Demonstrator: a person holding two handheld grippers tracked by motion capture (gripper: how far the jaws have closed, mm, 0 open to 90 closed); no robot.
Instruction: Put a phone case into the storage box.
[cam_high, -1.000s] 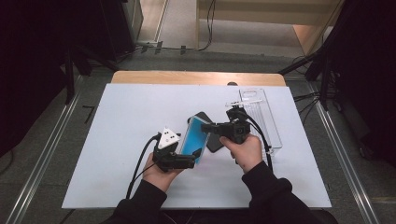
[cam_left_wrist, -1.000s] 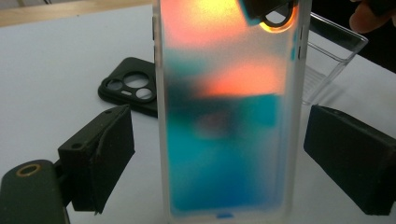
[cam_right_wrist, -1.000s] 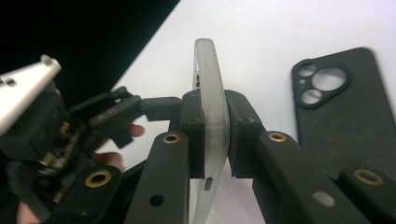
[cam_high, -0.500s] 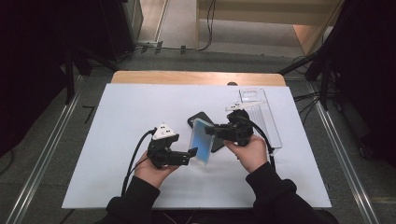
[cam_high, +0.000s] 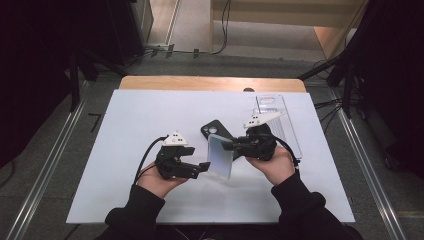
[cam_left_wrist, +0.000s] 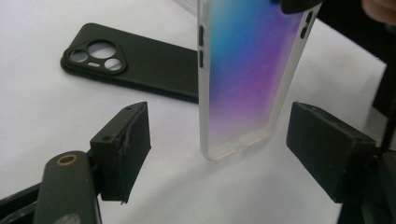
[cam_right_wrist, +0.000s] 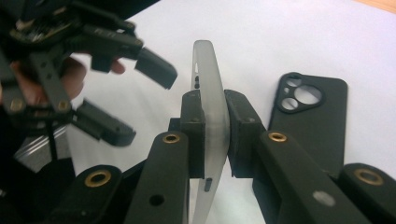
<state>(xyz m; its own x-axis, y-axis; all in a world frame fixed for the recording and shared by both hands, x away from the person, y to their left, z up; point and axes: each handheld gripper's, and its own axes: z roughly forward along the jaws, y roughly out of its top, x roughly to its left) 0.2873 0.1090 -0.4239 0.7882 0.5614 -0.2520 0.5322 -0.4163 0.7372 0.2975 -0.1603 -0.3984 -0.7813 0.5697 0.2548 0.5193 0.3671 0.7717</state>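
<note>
High view: 2 hands reach in over the white table (cam_high: 150, 115), each holding a black claw. The right claw (cam_high: 231, 146) pinches a translucent frosted phone case with a blue-to-purple sheen (cam_high: 219, 156) and holds it up off the table, standing on edge between the 2 hands. The left claw (cam_high: 204, 167) points at the lower end of this case.

Left gripper view looks along the left claw (cam_left_wrist: 219, 140), whose 2 black pads stand spread, 1 on either side of the case's (cam_left_wrist: 245, 74) bottom end. Its jaws have just been closing, with the case between them, yet a clear gap remains on each side and neither pad touches it. The case hangs upright, its side buttons facing the left pad, its top edge gripped from above.

Right gripper view shows the right claw (cam_right_wrist: 215, 135) pressed tight on both faces of the frosted case (cam_right_wrist: 210, 74), seen edge-on.

A matte black phone case with a round camera cut-out (cam_high: 214, 131) lies flat on the table just behind the held case, apart from it. A clear plastic phone case (cam_high: 280, 125) lies flat near the table's far right edge, beyond the right hand (cam_high: 275, 165). The left hand (cam_high: 157, 180) cups its claw from below.
</note>
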